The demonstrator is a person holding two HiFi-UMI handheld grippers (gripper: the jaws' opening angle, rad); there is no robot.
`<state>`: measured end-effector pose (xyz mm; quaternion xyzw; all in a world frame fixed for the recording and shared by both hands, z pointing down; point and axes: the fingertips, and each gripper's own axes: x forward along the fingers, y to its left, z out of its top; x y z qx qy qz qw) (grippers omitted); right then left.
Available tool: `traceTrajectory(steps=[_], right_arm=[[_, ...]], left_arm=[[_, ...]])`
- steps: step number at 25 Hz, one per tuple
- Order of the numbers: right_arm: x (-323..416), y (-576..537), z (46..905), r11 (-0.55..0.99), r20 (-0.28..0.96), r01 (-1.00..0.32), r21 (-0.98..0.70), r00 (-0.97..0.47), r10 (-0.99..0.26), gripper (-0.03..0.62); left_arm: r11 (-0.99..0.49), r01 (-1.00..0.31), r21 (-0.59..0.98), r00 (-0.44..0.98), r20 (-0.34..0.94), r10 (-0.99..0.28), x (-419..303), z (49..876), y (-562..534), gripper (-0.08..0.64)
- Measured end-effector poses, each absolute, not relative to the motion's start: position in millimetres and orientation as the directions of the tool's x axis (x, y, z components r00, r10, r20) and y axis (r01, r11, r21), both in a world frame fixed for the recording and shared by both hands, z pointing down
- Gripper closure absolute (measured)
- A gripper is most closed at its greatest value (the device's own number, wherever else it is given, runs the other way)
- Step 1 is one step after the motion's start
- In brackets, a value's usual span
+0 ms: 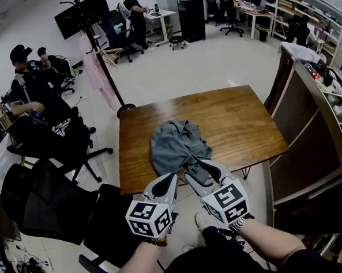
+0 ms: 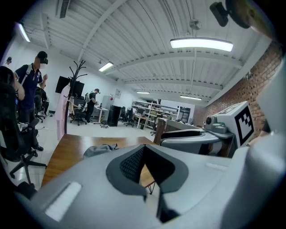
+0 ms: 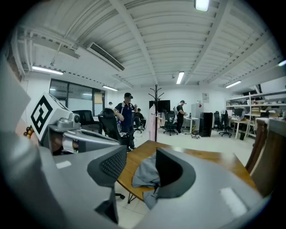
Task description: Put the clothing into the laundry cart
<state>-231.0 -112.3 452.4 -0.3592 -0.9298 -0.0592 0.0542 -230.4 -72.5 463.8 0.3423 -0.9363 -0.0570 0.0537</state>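
While we hold both tools level at the table's near edge, the left gripper has its jaws drawn together on nothing. The right gripper has its jaws partly apart, with the drooping fold of the grey garment in or just behind the gap; no pad looks to be pressing on cloth. The step in hand, as we judge it, is taking hold of that garment. To do it well we should push the right jaws further over the thick bunched fold rather than the thin hem, then close fully. The left jaws should open to take a second handful nearer the middle, so that nothing trails when we lift. The garment lies heaped on the near part of the wooden table, one corner hanging over the edge towards us. We cannot pick out the laundry cart for certain. By our count there are two grippers, one grey garment and one table. Farther off stand one coat stand with one pink garment hung on it, two seated people and one standing person.
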Motion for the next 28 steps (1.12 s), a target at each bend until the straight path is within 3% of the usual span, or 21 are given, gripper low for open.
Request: traceTrajectory(steps=[17,28], right_arm=[[-406,-110,539,0.727,0.276,0.686,0.027,-0.704,0.654,0.208],[-540,-92,603,0.704,0.387,0.710,0.001,-0.650,0.654,0.145]], left_arm=[[0.797,-0.577,0.178,-0.787,0.138,-0.601,-384,521,-60,0.558],[0.829,-0.525,0.193,-0.805,0.202,-0.558,-514,563,-48,0.558]])
